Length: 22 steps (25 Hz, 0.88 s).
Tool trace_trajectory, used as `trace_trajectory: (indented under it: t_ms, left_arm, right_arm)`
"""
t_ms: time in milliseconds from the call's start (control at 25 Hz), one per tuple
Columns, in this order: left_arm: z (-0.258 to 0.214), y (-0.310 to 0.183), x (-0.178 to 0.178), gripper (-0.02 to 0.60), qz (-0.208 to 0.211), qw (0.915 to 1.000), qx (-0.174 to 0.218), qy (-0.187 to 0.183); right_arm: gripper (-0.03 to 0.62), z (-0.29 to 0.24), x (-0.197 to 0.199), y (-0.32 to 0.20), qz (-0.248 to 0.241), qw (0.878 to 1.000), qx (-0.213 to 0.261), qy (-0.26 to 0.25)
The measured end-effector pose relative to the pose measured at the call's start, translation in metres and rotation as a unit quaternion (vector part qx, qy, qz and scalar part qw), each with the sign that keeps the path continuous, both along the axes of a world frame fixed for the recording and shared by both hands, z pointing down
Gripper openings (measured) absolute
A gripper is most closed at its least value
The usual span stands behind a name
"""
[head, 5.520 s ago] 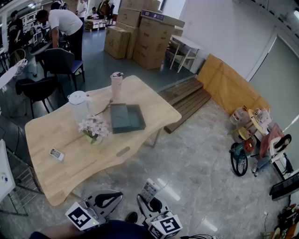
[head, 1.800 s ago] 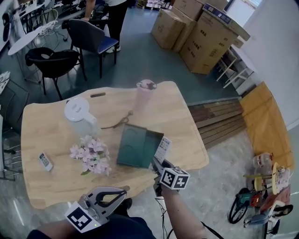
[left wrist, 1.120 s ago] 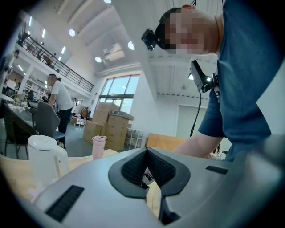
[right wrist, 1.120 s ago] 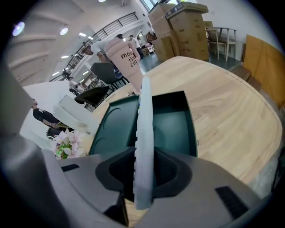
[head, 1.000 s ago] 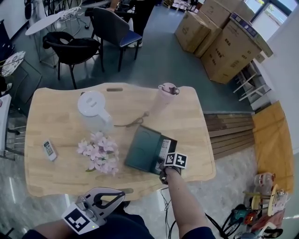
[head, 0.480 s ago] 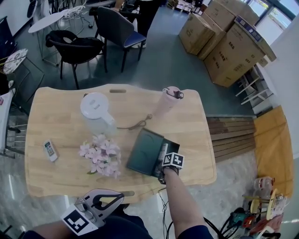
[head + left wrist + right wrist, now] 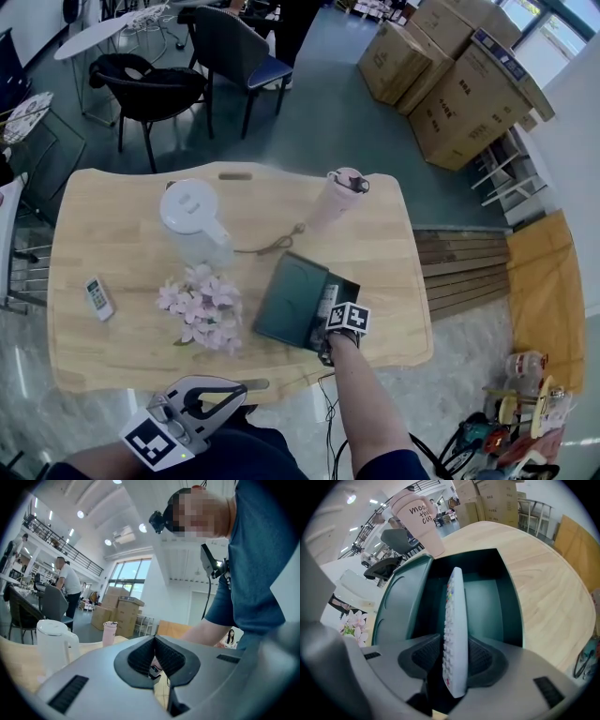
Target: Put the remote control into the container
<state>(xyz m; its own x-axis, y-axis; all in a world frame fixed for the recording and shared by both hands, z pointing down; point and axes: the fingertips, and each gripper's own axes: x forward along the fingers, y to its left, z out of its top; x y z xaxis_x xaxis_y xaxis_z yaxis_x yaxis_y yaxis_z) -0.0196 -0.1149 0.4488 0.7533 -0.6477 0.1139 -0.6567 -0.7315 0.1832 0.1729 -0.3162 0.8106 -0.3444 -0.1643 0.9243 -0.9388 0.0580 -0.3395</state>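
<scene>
Right gripper view: right tool (image 7: pixel 453 660) pointed steeply down. Its jaws had just been opening, and the pads looked slack on either side of the remote control (image 7: pixel 453 620) rather than pinching it.
Remote control: stood on edge between the pads, long axis running straight out along the tool, buttons facing left.
Container (image 7: pixel 401 606): dead ahead and below. The remote's far end was already down in the open right-hand compartment; couldn't tell if it touched bottom.
Table (image 7: pixel 543 583): carried the container.
Left tool (image 7: pixel 154 639): pressed together, empty, well apart from the container, so the right hand was way nearer.
Next move, my guess: back straight out along that axis.
</scene>
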Motion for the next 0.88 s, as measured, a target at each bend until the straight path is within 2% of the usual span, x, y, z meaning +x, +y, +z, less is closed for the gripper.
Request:
trace_trajectory:
  t_ms: [240,440,600,720,880]
  left_arm:
    - [-0.002,0.003,0.003,0.012,0.009,0.9999,-0.007,0.004]
    - [-0.002,0.005,0.007,0.012,0.024,0.9997,-0.005,0.007]
    - [-0.006,0.008,0.011,0.012,0.034,0.9994,-0.006,0.010]
    - [-0.010,0.009,0.014,0.012,0.042,0.9990,-0.001,0.013]
    - [-0.016,0.013,0.019,0.012,0.058,0.9982,0.008,0.013]
  right_arm:
    - [0.195,-0.014,0.011,0.006,-0.017,0.999,0.018,0.034]
    - [0.196,-0.032,0.016,0.011,-0.020,0.998,0.043,0.030]
    - [0.196,-0.064,0.013,0.018,-0.008,0.995,0.095,-0.002]
    - [0.195,-0.096,0.006,0.027,-0.011,0.989,0.145,-0.021]
    - [0.195,-0.133,-0.008,0.052,-0.020,0.981,0.189,-0.043]
